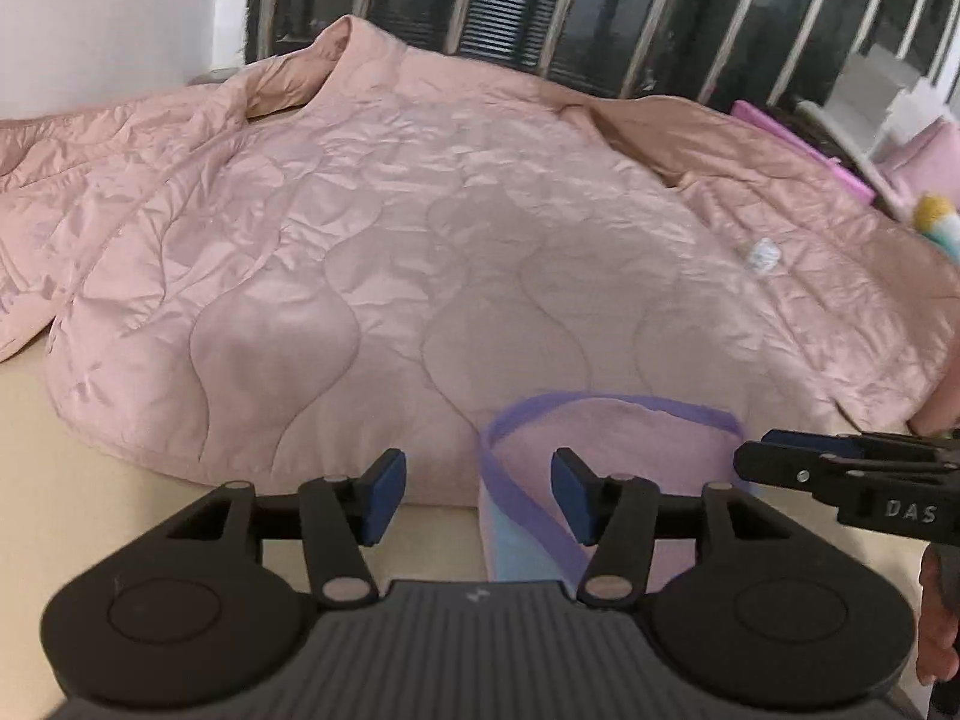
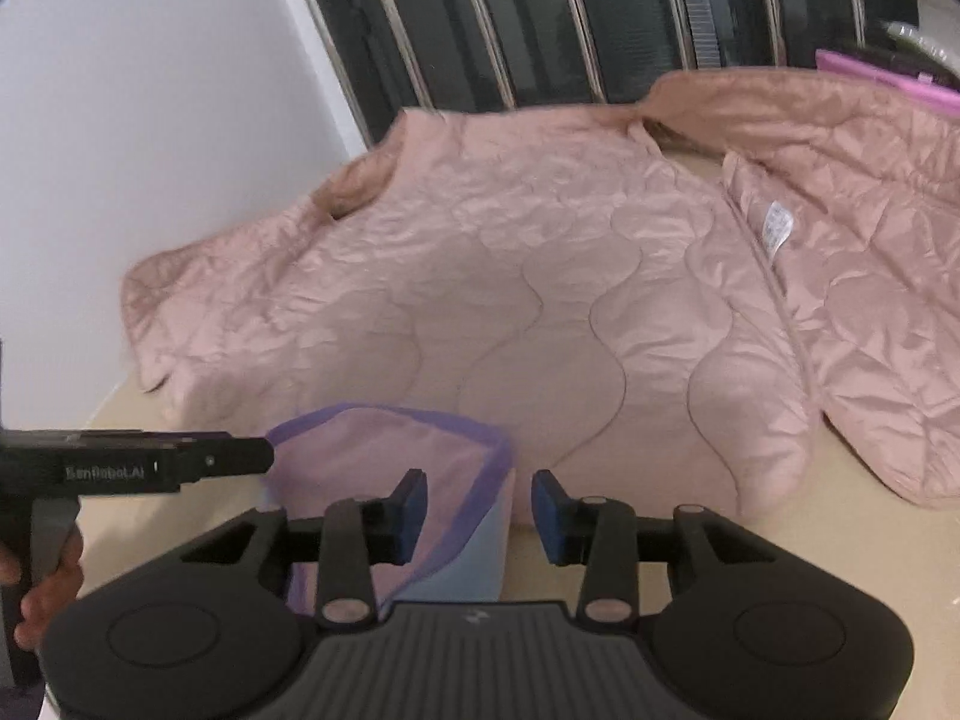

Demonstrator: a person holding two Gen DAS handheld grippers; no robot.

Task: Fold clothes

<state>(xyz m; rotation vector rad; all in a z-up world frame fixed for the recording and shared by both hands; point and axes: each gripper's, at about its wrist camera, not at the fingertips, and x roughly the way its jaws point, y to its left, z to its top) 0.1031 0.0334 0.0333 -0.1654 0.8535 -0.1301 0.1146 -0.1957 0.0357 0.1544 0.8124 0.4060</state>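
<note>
Both grippers sat low over the near edge of the beige table point(image 1: 90, 420), side by side and pointing toward the far wall. In the left wrist view, the left gripper point(image 1: 474, 495) had its blue pads apart, with nothing pressed between them; the purple-trimmed edge of a small pink and light-blue garment point(image 1: 612, 450) ran just inside the right-hand pad. The right gripper point(image 1: 756, 459) entered that view from the right, at the garment's far corner.

In the right wrist view, the right gripper point(image 2: 480, 516) likewise had its pads apart, with the garment's purple edge point(image 2: 474, 510) and light-blue part between them but not clamped. The left gripper point(image 2: 264, 459) entered from the left, tip at the garment's opposite corner.

Beyond the small garment, a pink quilted jacket point(image 1: 420, 228) lay spread flat across the table, collar toward the dark slatted window point(image 1: 540, 6). A white label point(image 2: 777, 228) showed on its opened front panel.
</note>
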